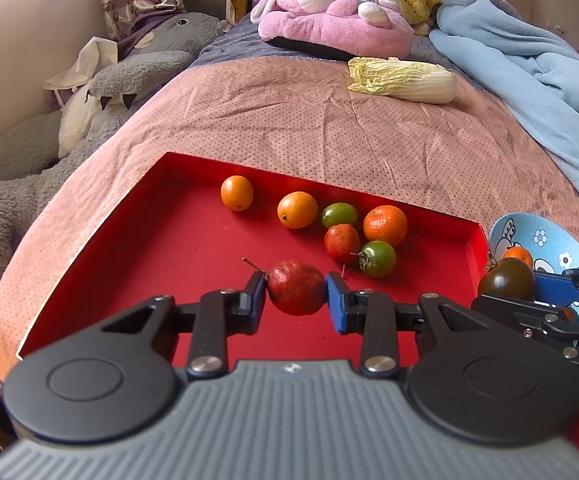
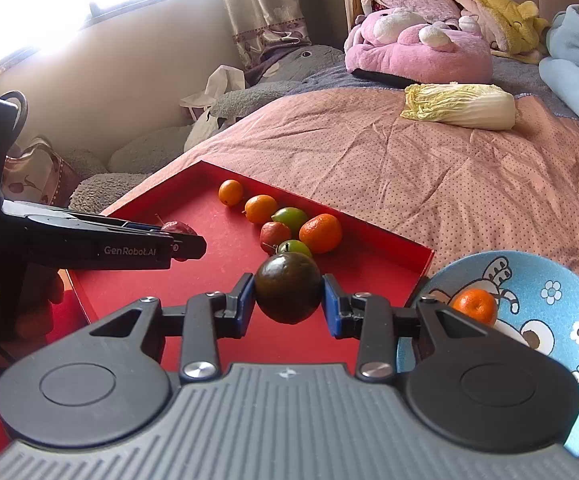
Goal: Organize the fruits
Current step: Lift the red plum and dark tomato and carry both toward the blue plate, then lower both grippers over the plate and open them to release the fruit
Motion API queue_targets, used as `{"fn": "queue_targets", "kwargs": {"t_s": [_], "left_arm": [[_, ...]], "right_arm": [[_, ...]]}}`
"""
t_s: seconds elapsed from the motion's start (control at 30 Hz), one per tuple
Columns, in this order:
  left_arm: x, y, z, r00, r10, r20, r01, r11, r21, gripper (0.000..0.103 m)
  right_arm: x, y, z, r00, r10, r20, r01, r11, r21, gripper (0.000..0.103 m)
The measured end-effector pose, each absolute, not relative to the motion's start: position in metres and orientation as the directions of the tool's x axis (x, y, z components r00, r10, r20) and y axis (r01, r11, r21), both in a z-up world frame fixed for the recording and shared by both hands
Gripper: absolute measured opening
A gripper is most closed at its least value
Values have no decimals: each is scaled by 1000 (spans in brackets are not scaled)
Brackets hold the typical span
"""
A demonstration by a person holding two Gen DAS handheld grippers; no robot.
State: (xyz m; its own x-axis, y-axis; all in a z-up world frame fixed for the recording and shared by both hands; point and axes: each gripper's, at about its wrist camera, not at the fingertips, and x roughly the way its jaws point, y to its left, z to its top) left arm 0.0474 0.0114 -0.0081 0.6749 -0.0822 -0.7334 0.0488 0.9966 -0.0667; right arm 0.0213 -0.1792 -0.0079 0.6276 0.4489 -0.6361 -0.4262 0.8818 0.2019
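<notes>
A red tray (image 1: 137,248) lies on the bed with several small fruits, orange, green and red, at its far side. My left gripper (image 1: 296,294) is shut on a dark red stemmed fruit (image 1: 296,288) just above the tray floor; it also shows in the right wrist view (image 2: 179,227). My right gripper (image 2: 288,300) is shut on a dark brown-green round fruit (image 2: 288,286), held above the tray's right part; it shows in the left wrist view (image 1: 507,280). A blue cartoon bowl (image 2: 549,280) stands right of the tray with one orange mandarin (image 2: 474,305) in it.
A napa cabbage (image 1: 403,80) lies on the pink bedspread (image 1: 289,120) beyond the tray. Pink and yellow plush toys (image 1: 329,12) and a blue blanket (image 1: 529,64) are at the far end. A grey plush (image 1: 29,184) lies left of the bed.
</notes>
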Motion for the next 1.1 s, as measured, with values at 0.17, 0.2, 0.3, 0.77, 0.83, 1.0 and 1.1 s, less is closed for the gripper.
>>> {"fn": "queue_targets", "kwargs": {"t_s": [0.17, 0.2, 0.3, 0.77, 0.83, 1.0, 1.1], "left_arm": [[49, 6, -7, 675, -84, -733, 59, 996, -60, 36], [49, 5, -7, 675, -84, -733, 61, 996, -58, 36], [50, 2, -7, 673, -87, -734, 64, 996, -59, 36], [52, -29, 2, 680, -120, -723, 127, 991, -44, 36], [51, -35, 4, 682, -127, -720, 140, 989, -43, 36], [52, -52, 7, 682, -146, -716, 170, 985, -39, 36], [55, -64, 8, 679, -162, -716, 193, 980, -38, 36]], "right_arm": [[19, -184, -7, 632, 450, -630, -420, 883, 210, 41], [18, -186, -6, 634, 450, -629, -417, 884, 211, 41], [17, -190, -5, 638, 446, -628, -410, 887, 213, 41], [6, -222, 2, 679, 417, -604, -355, 907, 227, 41], [5, -229, 2, 687, 409, -601, -340, 912, 231, 41], [0, -249, 2, 704, 382, -598, -300, 924, 237, 41], [-2, -262, 1, 715, 363, -598, -272, 932, 240, 41]]}}
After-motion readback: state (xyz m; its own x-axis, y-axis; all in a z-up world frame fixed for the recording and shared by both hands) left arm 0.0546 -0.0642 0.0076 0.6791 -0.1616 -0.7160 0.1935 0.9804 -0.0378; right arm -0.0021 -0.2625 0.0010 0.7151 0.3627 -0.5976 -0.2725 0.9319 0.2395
